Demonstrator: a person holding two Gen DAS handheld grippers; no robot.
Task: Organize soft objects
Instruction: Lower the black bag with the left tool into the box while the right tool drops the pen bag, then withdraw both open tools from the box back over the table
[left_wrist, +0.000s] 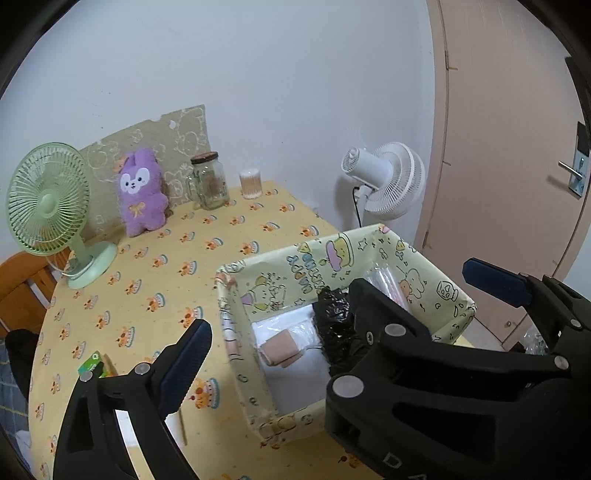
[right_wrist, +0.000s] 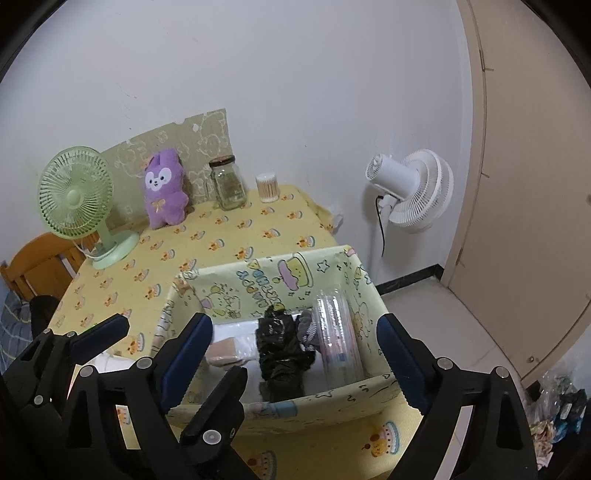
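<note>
A cartoon-print storage box (left_wrist: 325, 258) (right_wrist: 280, 273) stands on the table's right front. Inside lie a crumpled black bag (left_wrist: 332, 317) (right_wrist: 280, 343), white packets (left_wrist: 284, 325), a beige folded piece (left_wrist: 280, 350) (right_wrist: 221, 349) and a clear plastic pack (right_wrist: 336, 332). A purple plush bunny (left_wrist: 140, 192) (right_wrist: 164, 190) leans against the wall at the back. My left gripper (left_wrist: 332, 306) is open and empty over the box's left side. My right gripper (right_wrist: 295, 354) is open and empty just in front of the box; it also shows in the left wrist view (left_wrist: 417, 291).
A green desk fan (left_wrist: 51, 210) (right_wrist: 77, 206) stands back left. A glass jar (left_wrist: 208, 181) (right_wrist: 227, 182) and a cotton-swab tub (left_wrist: 251, 183) (right_wrist: 267, 187) stand by the wall. A white floor fan (left_wrist: 388, 181) (right_wrist: 413, 192) and a door (left_wrist: 517, 147) are right. A wooden chair (right_wrist: 33, 266) stands left.
</note>
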